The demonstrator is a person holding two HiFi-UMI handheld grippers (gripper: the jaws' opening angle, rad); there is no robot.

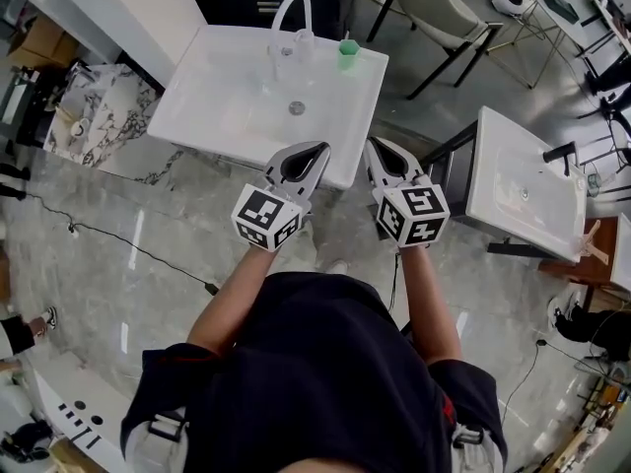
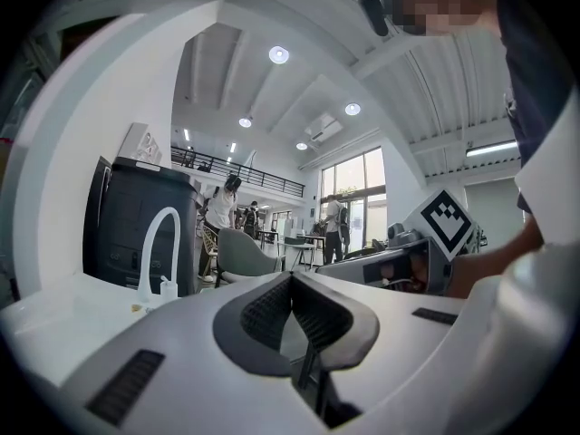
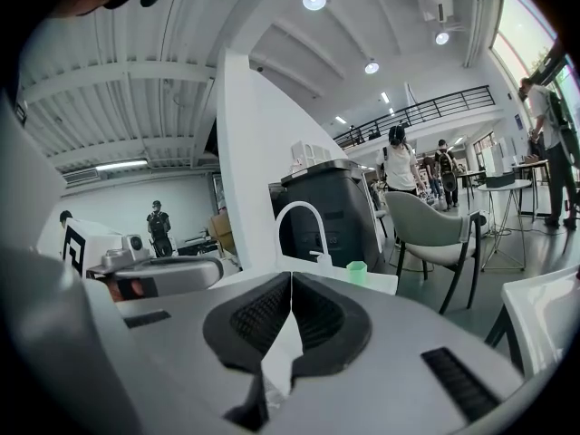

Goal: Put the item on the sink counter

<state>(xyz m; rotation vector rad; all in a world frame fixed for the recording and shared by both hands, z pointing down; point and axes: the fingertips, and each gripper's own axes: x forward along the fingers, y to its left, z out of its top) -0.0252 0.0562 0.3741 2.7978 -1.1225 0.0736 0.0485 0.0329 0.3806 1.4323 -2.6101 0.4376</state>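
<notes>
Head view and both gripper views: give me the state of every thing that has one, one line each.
Left hand-held gripper: shut, nothing between its jaws.
Right hand-held gripper: shut, nothing between its jaws.
White ceramic sink: basin holds nothing, drain uncovered.
White curved faucet: no water seen running.
Small green plastic cup: upright on the sink's back rim, to the right of the faucet, untouched.
</notes>
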